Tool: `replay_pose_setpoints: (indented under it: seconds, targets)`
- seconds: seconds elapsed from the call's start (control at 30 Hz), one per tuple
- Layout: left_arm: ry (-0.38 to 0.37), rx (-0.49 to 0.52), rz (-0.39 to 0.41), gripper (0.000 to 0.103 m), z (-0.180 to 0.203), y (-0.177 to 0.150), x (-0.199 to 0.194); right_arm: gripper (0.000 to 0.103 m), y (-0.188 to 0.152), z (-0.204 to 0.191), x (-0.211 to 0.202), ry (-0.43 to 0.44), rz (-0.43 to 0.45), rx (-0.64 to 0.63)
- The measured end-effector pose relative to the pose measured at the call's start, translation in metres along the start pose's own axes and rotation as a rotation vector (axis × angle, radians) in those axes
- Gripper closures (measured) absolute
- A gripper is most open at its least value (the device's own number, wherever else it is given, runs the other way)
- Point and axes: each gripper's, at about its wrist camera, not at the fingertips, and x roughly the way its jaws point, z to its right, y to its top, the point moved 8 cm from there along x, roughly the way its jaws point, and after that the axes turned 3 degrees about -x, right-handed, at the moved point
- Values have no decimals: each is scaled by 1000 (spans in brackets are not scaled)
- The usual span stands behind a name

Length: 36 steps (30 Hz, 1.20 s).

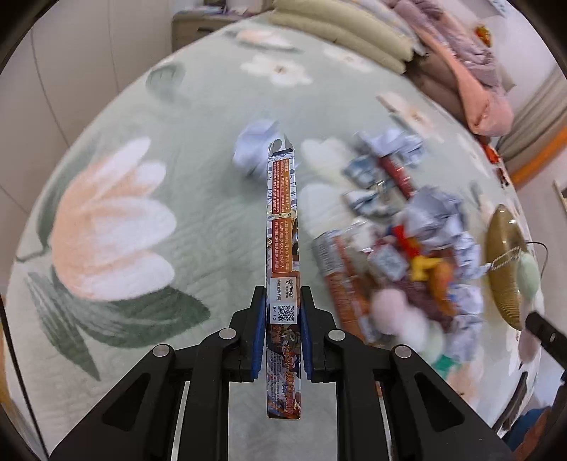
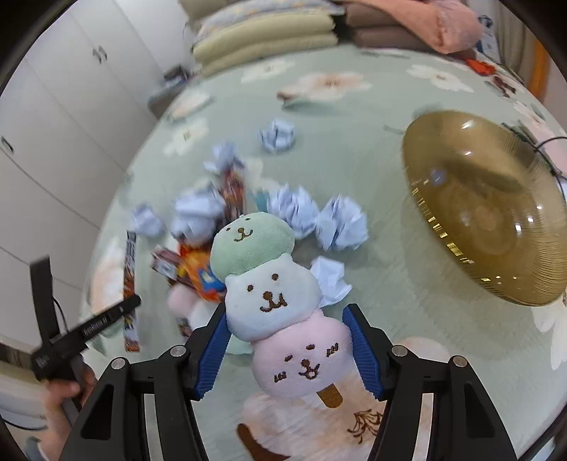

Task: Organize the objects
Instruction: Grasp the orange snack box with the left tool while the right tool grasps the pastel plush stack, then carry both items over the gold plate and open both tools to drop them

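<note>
My left gripper (image 1: 282,301) is shut on a long thin printed card pack (image 1: 282,227) and holds it edge-on above the green flowered bedspread (image 1: 141,149). My right gripper (image 2: 285,345) is shut on a plush toy (image 2: 269,294) made of three stacked bear faces, green, blue and pink, on a brown stick. The toy hangs above the bedspread (image 2: 372,276). The left gripper and its card pack also show at the left edge of the right wrist view (image 2: 106,319). A pile of crumpled blue paper balls (image 2: 340,223), card packs (image 2: 234,188) and small toys lies beyond the plush.
An amber glass dish (image 2: 492,209) sits on the bed at the right; it also shows in the left wrist view (image 1: 503,262). Stacked pillows (image 2: 262,39) and a pink quilt (image 2: 425,21) lie at the head. White cupboards (image 2: 53,124) stand to the left.
</note>
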Motion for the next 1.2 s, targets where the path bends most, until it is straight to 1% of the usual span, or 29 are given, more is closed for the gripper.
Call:
replay_pose_setpoints:
  seconds: [0.07, 0.1, 0.2, 0.27, 0.37, 0.47, 0.5, 0.63, 0.7, 0.73, 0.77, 0.8, 0.87, 0.93, 1.03, 1.13, 1.2]
  targets:
    - [-28, 10, 25, 89, 13, 4, -16, 40, 8, 7, -20, 7, 41, 34]
    - [-48, 15, 39, 89, 22, 6, -25, 40, 13, 11, -29, 21, 52, 25]
    - [-109, 39, 74, 89, 70, 24, -34, 40, 35, 38, -59, 3, 126, 97]
    - [-151, 67, 100, 89, 106, 34, -38, 40, 52, 66, -76, -39, 179, 153]
    - [-249, 124, 123, 89, 169, 48, -39, 40, 73, 108, -89, -104, 219, 220]
    - [-336, 188, 119, 89, 230, 57, -32, 40, 86, 149, -95, -154, 240, 289]
    - [-355, 208, 116, 89, 252, 56, -29, 40, 90, 160, -95, -166, 241, 309]
    - [-424, 302, 88, 89, 318, 51, -11, 39, 101, 197, -95, -214, 248, 354]
    - [-513, 310, 57, 88, 347, 44, -3, 38, 102, 211, -93, -238, 242, 360]
    - [-537, 306, 34, 77, 356, 40, 2, 35, 103, 221, -91, -252, 233, 364]
    - [-538, 305, 9, 67, 366, 37, 10, 30, 103, 226, -88, -257, 225, 370]
    - [-515, 308, -13, 62, 373, 32, 20, 28, 102, 232, -85, -255, 216, 369]
    - [-493, 319, -59, 62, 381, 22, 37, 28, 99, 246, -77, -259, 195, 363]
    - [-495, 314, -90, 62, 382, 15, 45, 28, 93, 256, -71, -264, 168, 361]
    - [-489, 304, -116, 62, 369, 4, 49, 28, 80, 263, -68, -259, 154, 361]
    - [-480, 281, -138, 62, 352, -6, 48, 28, 68, 260, -66, -265, 135, 353]
    - [-475, 258, -147, 62, 332, -10, 39, 28, 60, 253, -63, -258, 121, 338]
